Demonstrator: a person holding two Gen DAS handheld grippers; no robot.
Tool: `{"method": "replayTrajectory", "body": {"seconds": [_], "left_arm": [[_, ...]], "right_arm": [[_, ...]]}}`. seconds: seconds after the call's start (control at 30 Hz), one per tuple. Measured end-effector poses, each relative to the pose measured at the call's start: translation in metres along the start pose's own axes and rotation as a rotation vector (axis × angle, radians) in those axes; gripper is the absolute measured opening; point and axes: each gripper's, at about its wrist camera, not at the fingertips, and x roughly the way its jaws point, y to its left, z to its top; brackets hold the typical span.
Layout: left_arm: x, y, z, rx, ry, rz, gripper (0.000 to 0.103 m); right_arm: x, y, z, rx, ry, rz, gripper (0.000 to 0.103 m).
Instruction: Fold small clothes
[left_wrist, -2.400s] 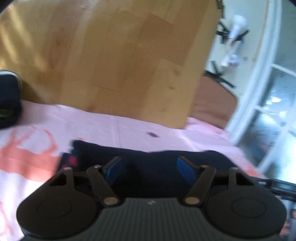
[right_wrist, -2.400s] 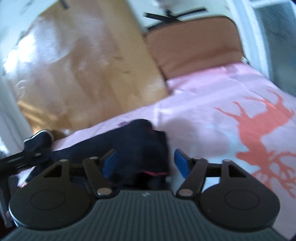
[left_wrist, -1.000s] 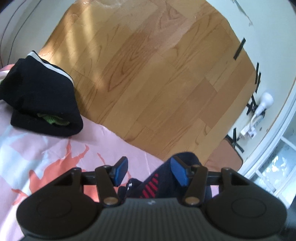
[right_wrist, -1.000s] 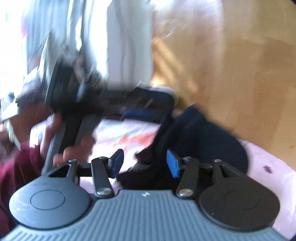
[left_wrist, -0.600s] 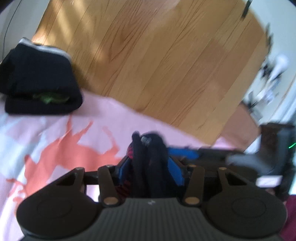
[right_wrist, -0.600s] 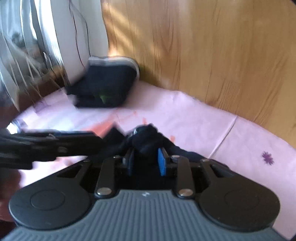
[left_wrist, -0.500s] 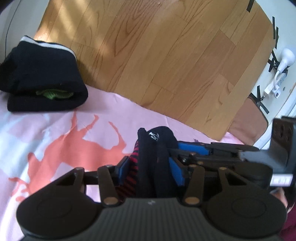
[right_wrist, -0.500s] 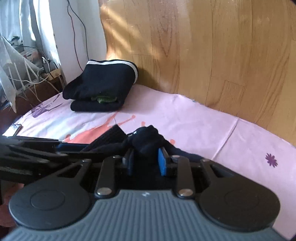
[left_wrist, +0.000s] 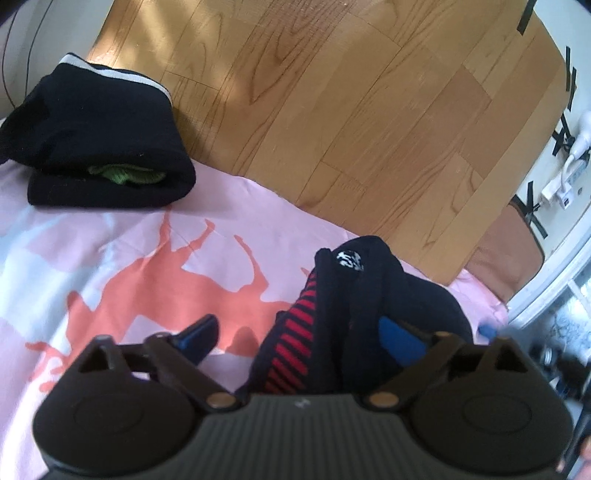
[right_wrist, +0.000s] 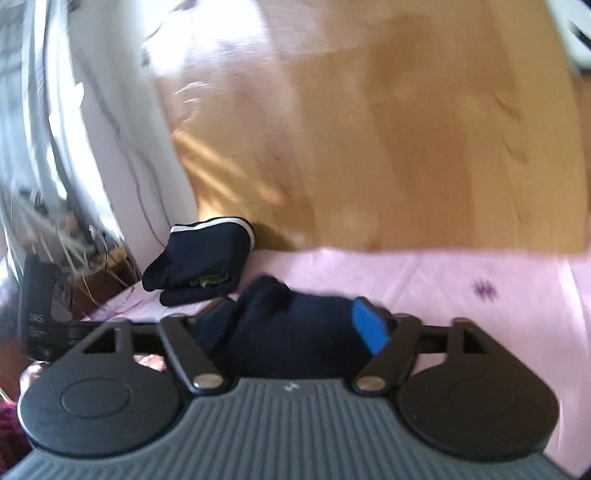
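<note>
A small dark navy garment (left_wrist: 354, 291) with red stripes and a white logo lies bunched on the pink sheet (left_wrist: 110, 229). My left gripper (left_wrist: 299, 336) straddles it with jaws opening wide. Its left pad (left_wrist: 201, 332) is clear of the cloth and its right pad (left_wrist: 399, 338) sits beside a fold. In the blurred right wrist view the same garment (right_wrist: 295, 317) fills the gap of my right gripper (right_wrist: 293, 323), whose jaws are also opening. No pad pinches the cloth.
A folded black stack (left_wrist: 99, 147) with a white band and something green inside sits at the sheet's far left edge, also seen as the stack (right_wrist: 199, 266). Beyond the sheet is wooden floor (left_wrist: 332, 92). A white wall with cables (right_wrist: 122, 147) stands left.
Both grippers were pinched on the bunched garment half a second ago; both have spread their jaws and let it go. The right gripper has rolled and drawn away from the left.
</note>
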Motion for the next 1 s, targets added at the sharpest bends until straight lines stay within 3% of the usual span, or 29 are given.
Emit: {"method": "replayTrajectory", "body": {"seconds": [0.27,0.37,0.4,0.5,0.53,0.57,0.67,0.73,0.8,1.0], "left_arm": [[0.012,0.007,-0.003,-0.063,0.133,-0.101,0.103],[0.012,-0.001,-0.008,-0.013,0.162,-0.108,0.103],[0.011,-0.005,-0.010,0.011,0.164,-0.105,0.103],[0.004,-0.006,-0.015,0.021,0.130,-0.067,0.088],[0.002,-0.003,-0.016,0.010,0.123,-0.075,0.085],[0.001,-0.001,-0.017,0.000,0.113,-0.080,0.081],[0.008,-0.011,-0.016,-0.023,0.107,-0.072,0.080],[0.020,-0.033,-0.010,-0.027,0.115,-0.084,0.079],[0.041,-0.070,0.004,0.016,0.138,-0.141,0.073],[0.142,-0.236,0.040,0.273,0.182,-0.271,0.068]], "right_arm": [[-0.002,-0.045,-0.041,0.313,0.120,0.077,0.087],[0.019,-0.048,-0.053,0.386,0.180,0.144,0.088],[0.027,-0.043,-0.056,0.385,0.179,0.162,0.091],[0.046,-0.023,-0.052,0.300,0.150,0.133,0.092],[0.052,-0.022,-0.048,0.316,0.150,0.132,0.089],[0.057,-0.022,-0.045,0.326,0.152,0.121,0.072],[0.063,-0.024,-0.038,0.334,0.154,0.147,0.059],[0.053,-0.023,-0.029,0.295,0.130,0.160,0.053],[0.037,-0.033,-0.021,0.270,0.078,0.144,0.051],[-0.039,-0.132,0.025,0.307,-0.166,-0.030,0.051]]}}
